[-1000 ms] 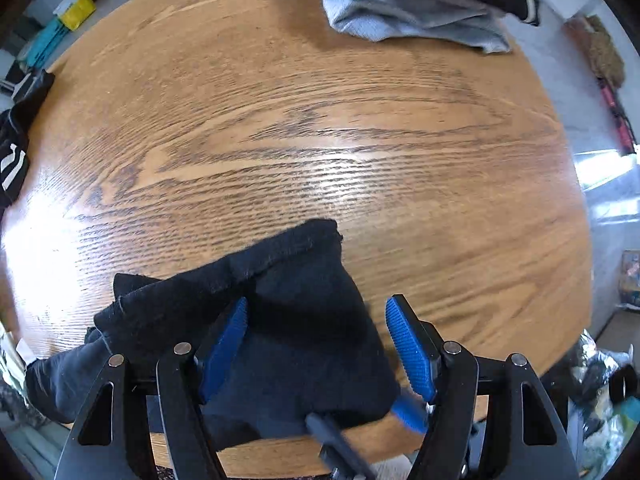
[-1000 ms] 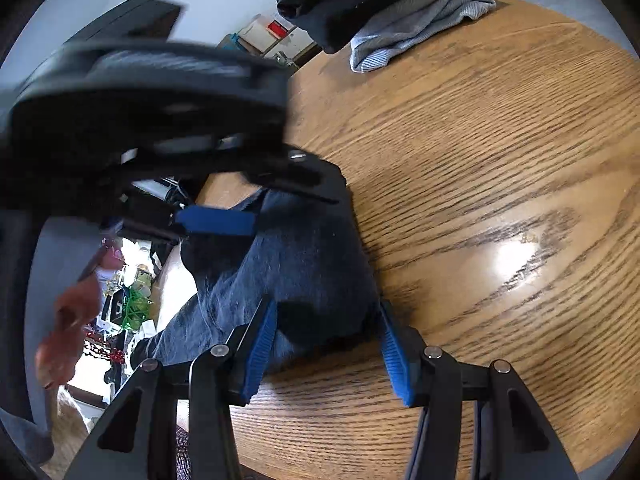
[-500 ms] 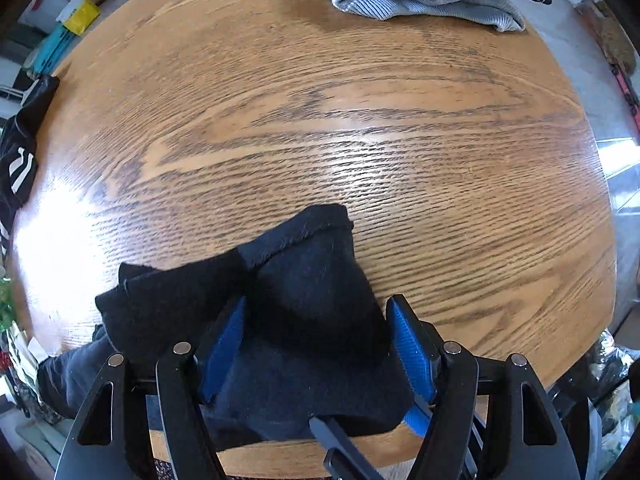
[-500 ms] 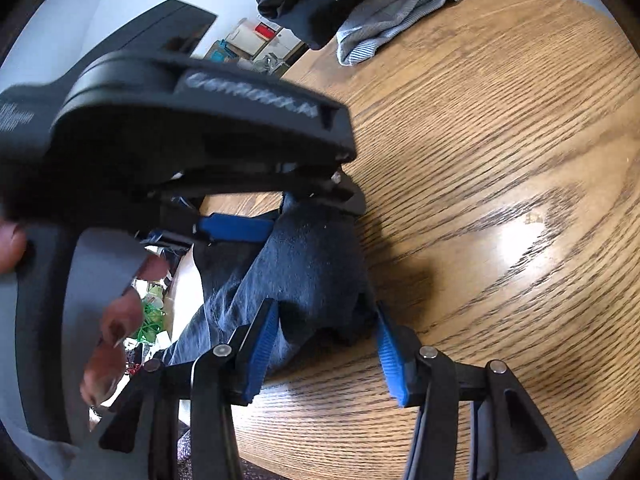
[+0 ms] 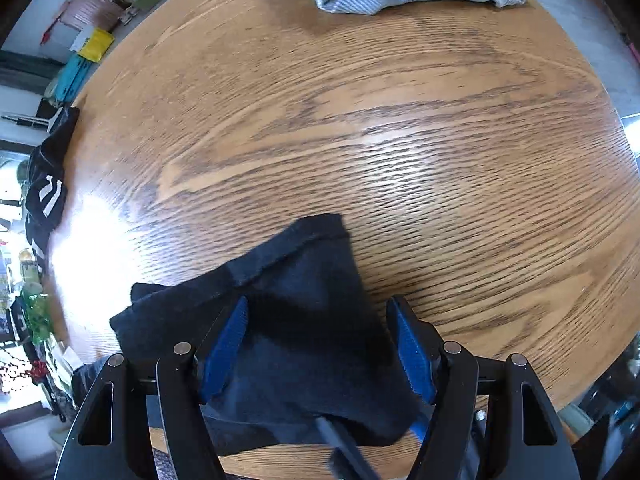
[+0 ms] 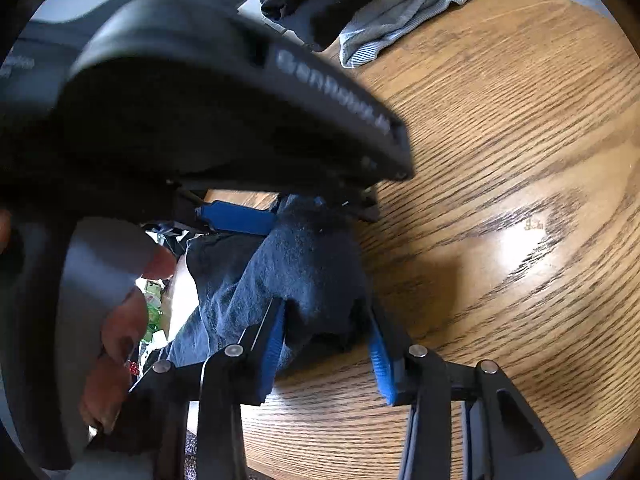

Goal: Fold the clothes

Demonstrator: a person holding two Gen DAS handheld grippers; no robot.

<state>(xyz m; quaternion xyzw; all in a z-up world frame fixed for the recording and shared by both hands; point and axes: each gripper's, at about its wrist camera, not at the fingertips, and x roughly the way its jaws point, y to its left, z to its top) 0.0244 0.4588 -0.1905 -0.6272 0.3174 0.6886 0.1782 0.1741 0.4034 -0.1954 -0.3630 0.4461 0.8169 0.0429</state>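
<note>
The dark folded garment [image 5: 304,320] lies between both grippers' spread-apart fingers [image 5: 226,344] on the table [image 5: 440,160].

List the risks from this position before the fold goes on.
1. The dark garment lies at the near table edge with part of it hanging off, so it may slide down.
2. Both tongs, left and right, straddle it open and very close together, so they may collide.
3. Bunched cloth may get folded in crooked.
</note>
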